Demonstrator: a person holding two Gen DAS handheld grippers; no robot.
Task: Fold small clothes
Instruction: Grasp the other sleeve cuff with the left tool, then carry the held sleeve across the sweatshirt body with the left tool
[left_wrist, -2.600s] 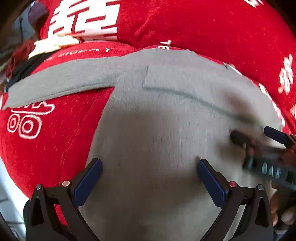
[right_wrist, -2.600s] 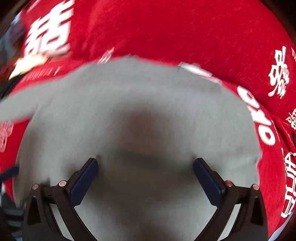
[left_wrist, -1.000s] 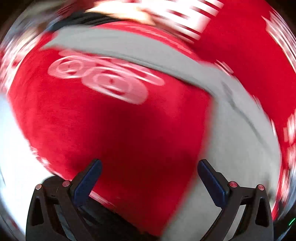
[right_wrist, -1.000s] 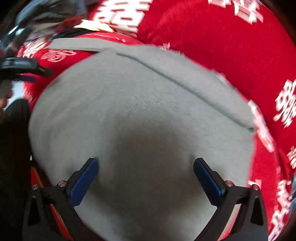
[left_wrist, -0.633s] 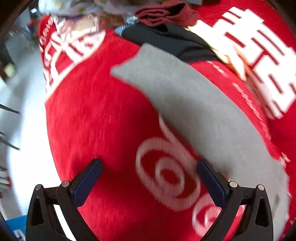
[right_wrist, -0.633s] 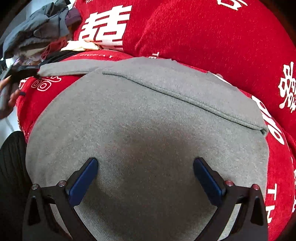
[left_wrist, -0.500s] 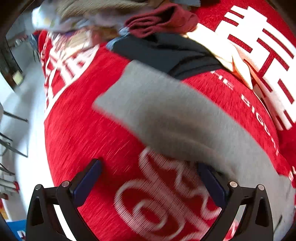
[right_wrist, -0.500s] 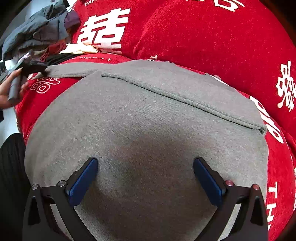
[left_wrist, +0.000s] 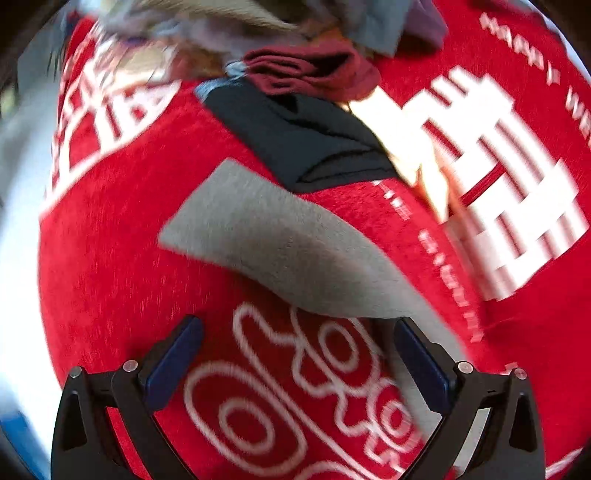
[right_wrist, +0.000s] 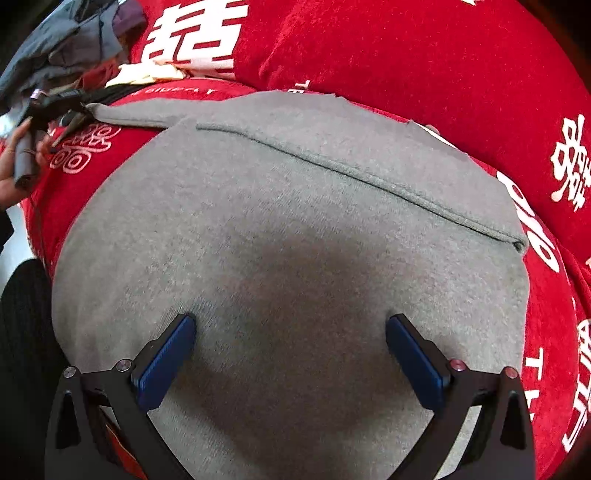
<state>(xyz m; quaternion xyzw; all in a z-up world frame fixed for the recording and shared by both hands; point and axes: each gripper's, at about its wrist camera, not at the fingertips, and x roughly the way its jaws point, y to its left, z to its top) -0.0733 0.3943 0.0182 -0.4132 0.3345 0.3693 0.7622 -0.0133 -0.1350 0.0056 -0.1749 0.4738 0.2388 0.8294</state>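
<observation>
Red blanket (right_wrist: 424, 59) under grey garment (right_wrist: 295, 229)

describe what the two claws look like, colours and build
Both look alike. The left claw has a black plastic frame with triangular cut-outs, small round rivets or screws along the top, some reddish, and two flat dark blue pads. The right claw has the same black frame, rivets and blue pads. No cables or printed markings show in either wrist view.

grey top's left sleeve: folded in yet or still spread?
Still spread. The sleeve lies flat, stretched out over the red blanket, away from the grey top; left gripper open near it.
</observation>
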